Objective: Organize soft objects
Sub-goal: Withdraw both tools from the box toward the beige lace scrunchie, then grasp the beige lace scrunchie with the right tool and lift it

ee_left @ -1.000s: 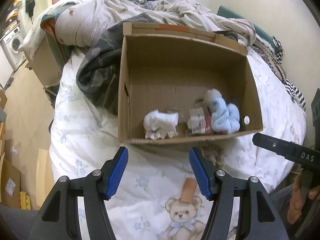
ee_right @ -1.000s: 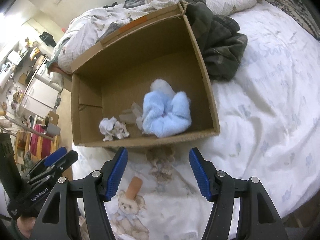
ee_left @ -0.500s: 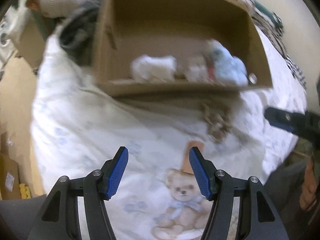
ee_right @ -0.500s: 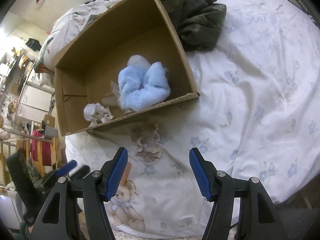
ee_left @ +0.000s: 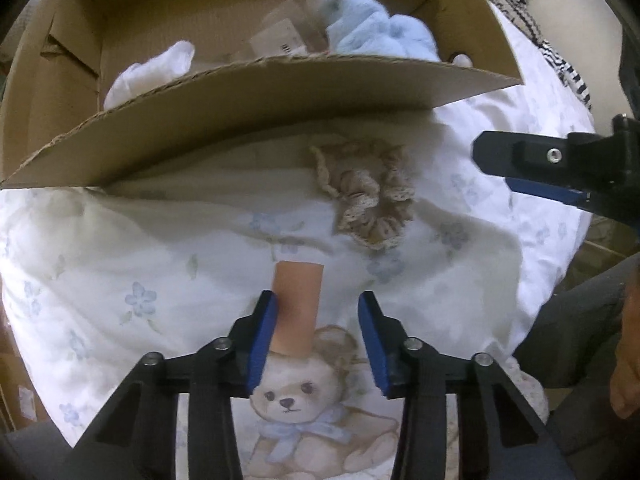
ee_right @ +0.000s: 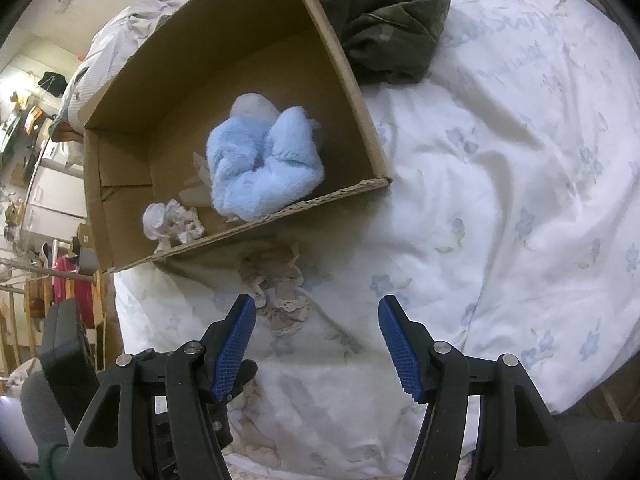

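A beige lace-trimmed fabric scrunchie (ee_left: 366,196) is seen lying on the floral white bedspread (ee_left: 120,248), just beside the brown cardboard box (ee_left: 256,92). The left claw (ee_left: 316,340), jaws just narrowed and empty, is held short of it over a printed teddy bear. The right claw (ee_right: 316,344) is held wide and empty, the scrunchie just ahead of its left pad.

Bed (ee_right: 500,184): cardboard box (ee_right: 120,208), beige scrunchie (ee_left: 368,196), dark garment (ee_right: 392,28) on it.

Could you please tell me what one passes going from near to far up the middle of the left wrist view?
Left hand-held gripper → flat peach-coloured rectangular strip → beige lace-trimmed fabric scrunchie → near wall of the brown cardboard box → fluffy light-blue plush item inside the box.
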### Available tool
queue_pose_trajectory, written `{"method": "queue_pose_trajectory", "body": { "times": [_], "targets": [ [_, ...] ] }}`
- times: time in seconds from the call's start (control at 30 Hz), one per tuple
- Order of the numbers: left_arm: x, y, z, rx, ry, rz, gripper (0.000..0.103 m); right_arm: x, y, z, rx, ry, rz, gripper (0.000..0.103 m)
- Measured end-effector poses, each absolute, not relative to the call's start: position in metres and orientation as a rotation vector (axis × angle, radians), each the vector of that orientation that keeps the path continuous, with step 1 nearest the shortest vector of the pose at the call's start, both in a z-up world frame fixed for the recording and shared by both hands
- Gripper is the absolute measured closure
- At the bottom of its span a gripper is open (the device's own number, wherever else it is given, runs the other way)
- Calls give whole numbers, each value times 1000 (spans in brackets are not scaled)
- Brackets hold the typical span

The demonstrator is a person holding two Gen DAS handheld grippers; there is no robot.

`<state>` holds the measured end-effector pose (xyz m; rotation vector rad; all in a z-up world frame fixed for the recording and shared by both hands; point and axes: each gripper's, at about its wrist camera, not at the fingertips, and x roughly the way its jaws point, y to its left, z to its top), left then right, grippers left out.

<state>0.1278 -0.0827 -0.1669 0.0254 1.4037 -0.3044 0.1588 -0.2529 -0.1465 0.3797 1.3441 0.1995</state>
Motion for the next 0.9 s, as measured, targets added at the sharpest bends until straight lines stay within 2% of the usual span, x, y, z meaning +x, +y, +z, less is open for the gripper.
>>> {"method": "queue_pose_trajectory", "body": {
  "times": [0.03,0.07,0.1,0.47,0.9],
  "targets": [
    [128,-81,-168,19,1409,-306,76,159,-253,-148,383,1347,198,35],
    [130,-78,-168,-2,1419,-311,86,160,-253,-149,385,1349,199,35],
    [131,-78,-169,-17,1425,-311,90,162,-250,-150,386,1350,200,35],
    [131,-50,-140,-129,1362,-248,93,172,-223,-162,407,1383,247,35],
    [120,-7,-117,-171,1296,-122,93,189,-167,-189,211,1458,209,35]
  ]
}}
